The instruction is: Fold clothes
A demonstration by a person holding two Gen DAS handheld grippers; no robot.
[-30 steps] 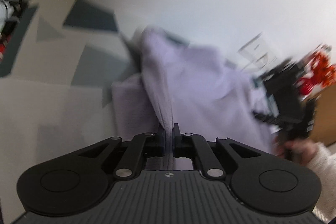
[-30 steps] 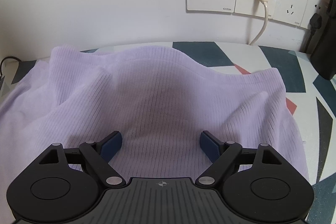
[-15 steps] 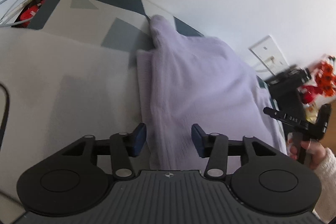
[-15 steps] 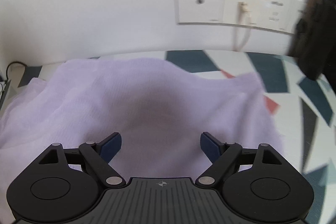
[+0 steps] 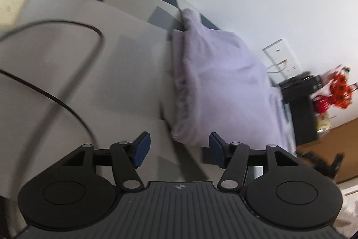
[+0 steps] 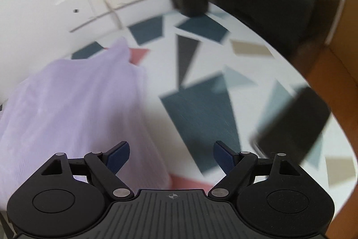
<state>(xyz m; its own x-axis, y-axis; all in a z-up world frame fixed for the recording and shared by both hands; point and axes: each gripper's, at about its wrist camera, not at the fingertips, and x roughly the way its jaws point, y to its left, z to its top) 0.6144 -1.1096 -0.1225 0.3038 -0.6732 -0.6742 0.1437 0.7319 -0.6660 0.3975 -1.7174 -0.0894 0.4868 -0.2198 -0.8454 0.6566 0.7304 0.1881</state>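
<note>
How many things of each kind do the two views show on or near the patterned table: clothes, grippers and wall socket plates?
Clothes: 1, the lilac garment, lying on the patterned table.
Grippers: 2, the left gripper and the right gripper, both open and empty.
Wall socket plates: 1 group; blur hides how many plates.
Total: 4

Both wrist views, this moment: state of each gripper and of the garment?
left gripper: open, holding nothing.
right gripper: open, holding nothing.
lilac garment: folded over, lying on the patterned table, free of both grippers.
</note>
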